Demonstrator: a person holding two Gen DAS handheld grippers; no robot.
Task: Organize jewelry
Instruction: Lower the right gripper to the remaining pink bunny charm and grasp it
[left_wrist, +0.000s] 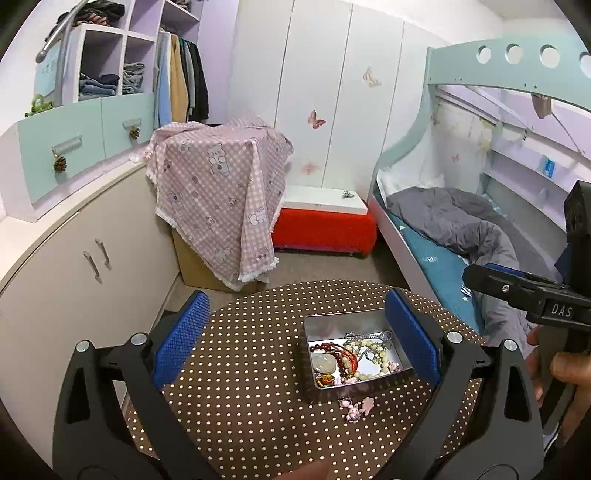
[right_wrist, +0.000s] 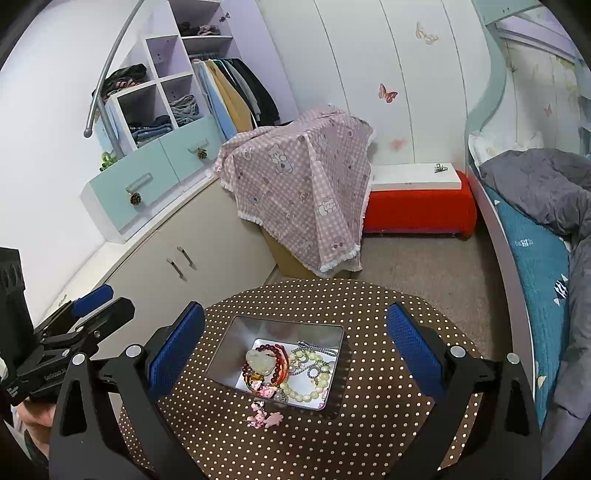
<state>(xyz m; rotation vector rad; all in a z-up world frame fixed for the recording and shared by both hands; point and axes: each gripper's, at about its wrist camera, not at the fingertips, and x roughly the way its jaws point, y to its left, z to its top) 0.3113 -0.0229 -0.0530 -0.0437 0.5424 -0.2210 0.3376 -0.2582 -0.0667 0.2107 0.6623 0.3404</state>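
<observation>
A metal tin (left_wrist: 325, 325) (right_wrist: 236, 350) sits on a round brown polka-dot table (left_wrist: 251, 387) (right_wrist: 369, 406). It holds a red bead bracelet (left_wrist: 338, 349) (right_wrist: 267, 349), a pale pearl bracelet (left_wrist: 373, 360) (right_wrist: 310, 384), a silver chain (left_wrist: 369, 335) (right_wrist: 314, 349) and a pale stone pendant (left_wrist: 323, 363) (right_wrist: 258, 360). A pink charm piece (left_wrist: 356, 408) (right_wrist: 264, 417) hangs over the tin's near rim onto the table. My left gripper (left_wrist: 297, 341) is open and empty above the table, left of the tin's middle. My right gripper (right_wrist: 295, 350) is open and empty, straddling the tin from above.
A box draped in pink checked cloth (left_wrist: 218, 192) (right_wrist: 306, 192) stands beyond the table. A red stool with a white top (left_wrist: 325, 221) (right_wrist: 417, 206), a beige cabinet (left_wrist: 81, 266) at left and a bed with a grey blanket (left_wrist: 461, 229) (right_wrist: 535, 192) at right surround it.
</observation>
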